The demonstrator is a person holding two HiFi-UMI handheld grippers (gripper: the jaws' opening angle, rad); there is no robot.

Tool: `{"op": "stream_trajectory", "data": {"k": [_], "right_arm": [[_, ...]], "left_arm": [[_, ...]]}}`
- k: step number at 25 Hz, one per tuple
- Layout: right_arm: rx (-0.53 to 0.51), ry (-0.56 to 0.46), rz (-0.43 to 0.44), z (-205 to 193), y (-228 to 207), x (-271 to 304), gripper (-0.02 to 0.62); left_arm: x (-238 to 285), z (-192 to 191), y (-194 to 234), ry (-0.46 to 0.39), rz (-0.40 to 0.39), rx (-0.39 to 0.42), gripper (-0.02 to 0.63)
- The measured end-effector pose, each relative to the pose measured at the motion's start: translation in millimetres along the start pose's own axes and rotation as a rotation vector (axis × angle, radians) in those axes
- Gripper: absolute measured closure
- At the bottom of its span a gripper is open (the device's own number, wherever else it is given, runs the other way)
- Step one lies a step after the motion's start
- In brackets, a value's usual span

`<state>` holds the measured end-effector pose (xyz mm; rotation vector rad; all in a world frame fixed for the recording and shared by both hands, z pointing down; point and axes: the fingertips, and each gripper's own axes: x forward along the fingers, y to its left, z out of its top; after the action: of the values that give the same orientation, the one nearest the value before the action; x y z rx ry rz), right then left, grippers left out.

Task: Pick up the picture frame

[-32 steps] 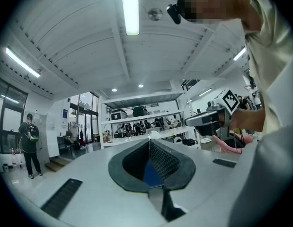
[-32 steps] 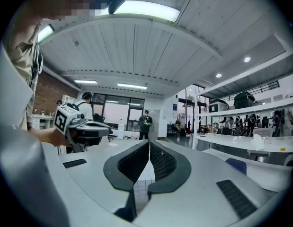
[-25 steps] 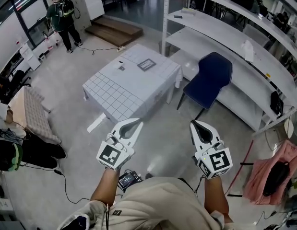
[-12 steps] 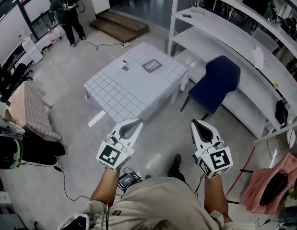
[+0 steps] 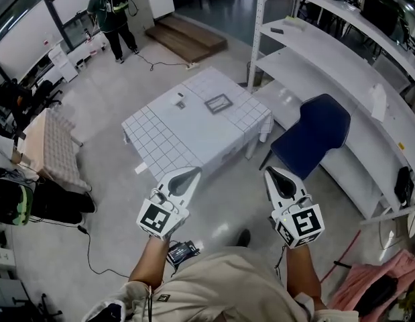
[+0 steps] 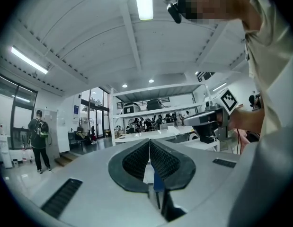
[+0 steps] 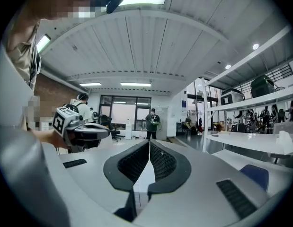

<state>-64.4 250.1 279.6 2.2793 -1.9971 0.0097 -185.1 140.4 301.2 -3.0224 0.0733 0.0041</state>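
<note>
Though the job is to lift the picture frame (image 5: 218,103), nothing of it has begun as far as I can see from here. The frame lies flat on the table (image 5: 168,139), towards the far right corner of its checked cloth, with a small dark object (image 5: 181,99) just beside it on the left; I think that is a clip or a little gadget, but it is too small to tell.

The one holding the tools stands on the near side of the table, well apart from it, with bare floor between. The left gripper (image 5: 186,174) and the right gripper (image 5: 273,175) are held level and side by side, pointing across the floor at the table's near edge. Each has its jaws pressed together, pad against pad, with nothing caught between them.

A dark blue chair (image 5: 313,127) stands off the table's right end, and white shelving (image 5: 341,66) runs along behind that. A bystander (image 5: 113,12) in a dark top is far beyond the table's back left corner.

So by my reckoning everything is left to do: close the gap to the table, reach over to the far right part of it, part one pair of jaws, take the frame by an edge and raise it.
</note>
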Motion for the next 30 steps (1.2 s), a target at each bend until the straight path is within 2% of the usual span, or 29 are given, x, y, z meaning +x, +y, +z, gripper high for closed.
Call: {"op": "stream_trajectory", "data": {"k": [14, 20, 30], "right_arm": [[0.032, -0.013, 0.087, -12, -117, 16, 0.569], [0.064, -0.023, 0.102, -21, -147, 30, 0.568], [0.082, 0.023, 0.113, -43, -178, 92, 0.569]], "left_arm": [[109, 4, -10, 0.054, 0.082, 0.021, 0.590], [137, 0, -12, 0.088, 0.084, 0.026, 0.591], [178, -30, 43, 0.123, 0.100, -0.018, 0.590]]}}
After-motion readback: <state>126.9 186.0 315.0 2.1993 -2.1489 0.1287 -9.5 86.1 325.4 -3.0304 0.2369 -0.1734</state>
